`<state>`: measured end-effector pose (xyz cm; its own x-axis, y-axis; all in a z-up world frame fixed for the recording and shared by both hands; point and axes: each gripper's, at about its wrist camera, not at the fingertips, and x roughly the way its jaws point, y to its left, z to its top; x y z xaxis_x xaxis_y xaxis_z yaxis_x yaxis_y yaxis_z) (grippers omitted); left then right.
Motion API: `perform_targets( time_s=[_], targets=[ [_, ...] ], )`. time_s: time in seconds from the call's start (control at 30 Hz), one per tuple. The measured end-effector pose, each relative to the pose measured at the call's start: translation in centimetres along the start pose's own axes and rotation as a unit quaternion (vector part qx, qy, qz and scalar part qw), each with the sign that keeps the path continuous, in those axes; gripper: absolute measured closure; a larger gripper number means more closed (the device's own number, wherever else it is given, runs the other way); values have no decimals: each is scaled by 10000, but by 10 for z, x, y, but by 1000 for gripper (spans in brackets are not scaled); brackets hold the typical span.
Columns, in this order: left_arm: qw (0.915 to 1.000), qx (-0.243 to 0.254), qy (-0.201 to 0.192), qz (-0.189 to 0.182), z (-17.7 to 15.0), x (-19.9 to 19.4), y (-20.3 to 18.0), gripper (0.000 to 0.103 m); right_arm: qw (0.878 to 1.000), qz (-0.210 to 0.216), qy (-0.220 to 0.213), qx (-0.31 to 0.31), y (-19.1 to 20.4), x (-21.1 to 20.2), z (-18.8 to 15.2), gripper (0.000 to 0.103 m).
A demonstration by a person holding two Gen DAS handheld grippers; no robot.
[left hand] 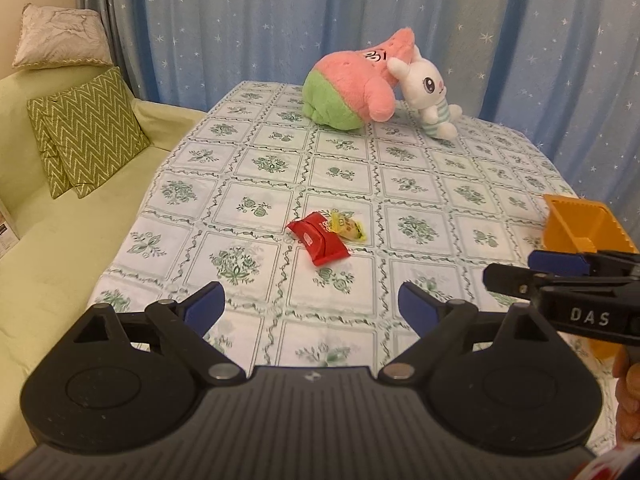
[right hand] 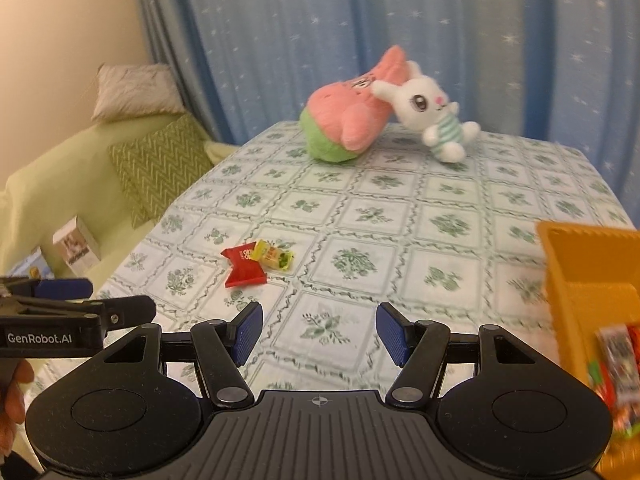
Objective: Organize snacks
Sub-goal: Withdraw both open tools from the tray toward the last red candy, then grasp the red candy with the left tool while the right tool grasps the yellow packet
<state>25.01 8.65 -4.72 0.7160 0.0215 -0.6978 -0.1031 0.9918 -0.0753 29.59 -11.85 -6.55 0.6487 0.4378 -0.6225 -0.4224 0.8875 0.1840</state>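
A red snack packet (left hand: 318, 239) and a small yellow snack packet (left hand: 347, 227) lie touching on the patterned tablecloth (left hand: 256, 168); they also show in the right wrist view, red (right hand: 244, 266) and yellow (right hand: 275, 257). An orange basket (left hand: 580, 224) stands at the right; in the right wrist view (right hand: 576, 280) it holds several snack packets (right hand: 616, 368). My left gripper (left hand: 312, 308) is open and empty, short of the packets. My right gripper (right hand: 319, 332) is open and empty, left of the basket.
A pink-and-green plush (left hand: 352, 84) and a white bunny plush (left hand: 430, 92) lie at the table's far end. A green sofa (left hand: 60, 240) with cushions (left hand: 88, 132) runs along the left edge. Small boxes (right hand: 76, 246) rest on the sofa. Blue curtain behind.
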Motion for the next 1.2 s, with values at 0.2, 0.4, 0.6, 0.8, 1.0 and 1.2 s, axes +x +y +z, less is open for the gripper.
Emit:
perform_targets(
  time_s=[0.2,0.4,0.6,0.8,1.0,1.2],
  targets=[
    [9999,42,22,105,4,40,11,11,9992,118,121,-360,-1,46,4,40],
    [9997,-5,-38,258,13,75,23,11,9970,314,191,-676,-1,86,10,41],
    [9997,84,-67,224,26,98,28,11,9922,531,250,-1096,5,121,15,51],
    [9996,-144,67,215,25,108,38,11,9850,619,230,-1592,14,151,16,53],
    [9989,-374,143,233,26,111,47,11,9809,776,171,-1773,16,173,21,58],
    [9985,-471,130,254,25,111,53,11,9782,940,106,-1847,21,184,25,67]
  ],
)
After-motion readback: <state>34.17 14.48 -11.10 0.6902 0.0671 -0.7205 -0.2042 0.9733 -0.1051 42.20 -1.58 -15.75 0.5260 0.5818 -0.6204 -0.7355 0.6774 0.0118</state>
